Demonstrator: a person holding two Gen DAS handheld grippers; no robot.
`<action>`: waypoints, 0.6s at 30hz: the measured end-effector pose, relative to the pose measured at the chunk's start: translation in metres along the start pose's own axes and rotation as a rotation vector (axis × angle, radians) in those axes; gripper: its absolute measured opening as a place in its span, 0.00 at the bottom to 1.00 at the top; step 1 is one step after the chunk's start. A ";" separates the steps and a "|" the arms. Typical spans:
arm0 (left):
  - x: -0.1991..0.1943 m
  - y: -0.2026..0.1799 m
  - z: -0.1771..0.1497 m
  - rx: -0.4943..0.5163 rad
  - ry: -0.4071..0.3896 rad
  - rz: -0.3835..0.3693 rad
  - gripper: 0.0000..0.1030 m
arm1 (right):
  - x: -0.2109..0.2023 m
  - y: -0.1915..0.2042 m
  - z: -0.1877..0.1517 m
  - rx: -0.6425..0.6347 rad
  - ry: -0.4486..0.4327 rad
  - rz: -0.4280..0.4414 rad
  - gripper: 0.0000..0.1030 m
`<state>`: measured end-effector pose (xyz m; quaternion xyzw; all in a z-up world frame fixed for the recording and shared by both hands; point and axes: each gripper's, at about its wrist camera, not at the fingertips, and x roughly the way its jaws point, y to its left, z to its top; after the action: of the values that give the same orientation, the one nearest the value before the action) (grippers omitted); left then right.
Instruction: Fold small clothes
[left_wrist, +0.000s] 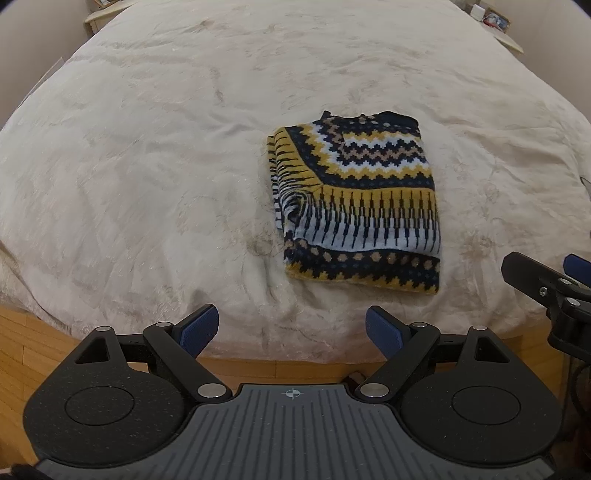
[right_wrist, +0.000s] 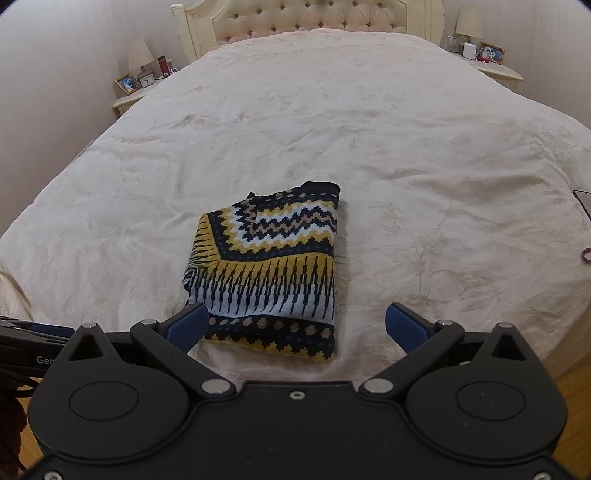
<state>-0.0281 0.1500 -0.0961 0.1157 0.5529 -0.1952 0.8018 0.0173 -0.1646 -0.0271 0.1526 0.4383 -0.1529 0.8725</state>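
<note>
A small knitted sweater (left_wrist: 356, 199) with navy, yellow, white and tan zigzag bands lies folded into a compact rectangle on the cream bedspread (left_wrist: 166, 147). It also shows in the right wrist view (right_wrist: 269, 277). My left gripper (left_wrist: 291, 332) is open and empty, held at the bed's near edge, short of the sweater and to its left. My right gripper (right_wrist: 295, 328) is open and empty, just in front of the sweater's near edge. The right gripper also shows at the right edge of the left wrist view (left_wrist: 546, 280).
The bed has a tufted headboard (right_wrist: 310, 16). Nightstands with lamps and photo frames stand at the back left (right_wrist: 136, 81) and the back right (right_wrist: 487, 59). Wooden floor (left_wrist: 33, 354) lies below the bed's near edge. A small dark object (right_wrist: 585, 201) lies at the bed's right edge.
</note>
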 end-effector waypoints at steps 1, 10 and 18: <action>0.001 -0.001 0.001 0.001 0.000 0.000 0.85 | 0.001 -0.001 0.001 0.001 0.002 0.001 0.99; 0.010 -0.012 0.009 0.016 0.018 0.003 0.85 | 0.012 -0.012 0.006 0.009 0.019 0.007 0.99; 0.022 -0.020 0.017 0.024 0.036 0.012 0.85 | 0.027 -0.023 0.014 0.014 0.043 0.020 0.99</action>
<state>-0.0153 0.1209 -0.1100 0.1321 0.5640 -0.1951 0.7914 0.0330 -0.1943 -0.0440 0.1664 0.4544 -0.1437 0.8632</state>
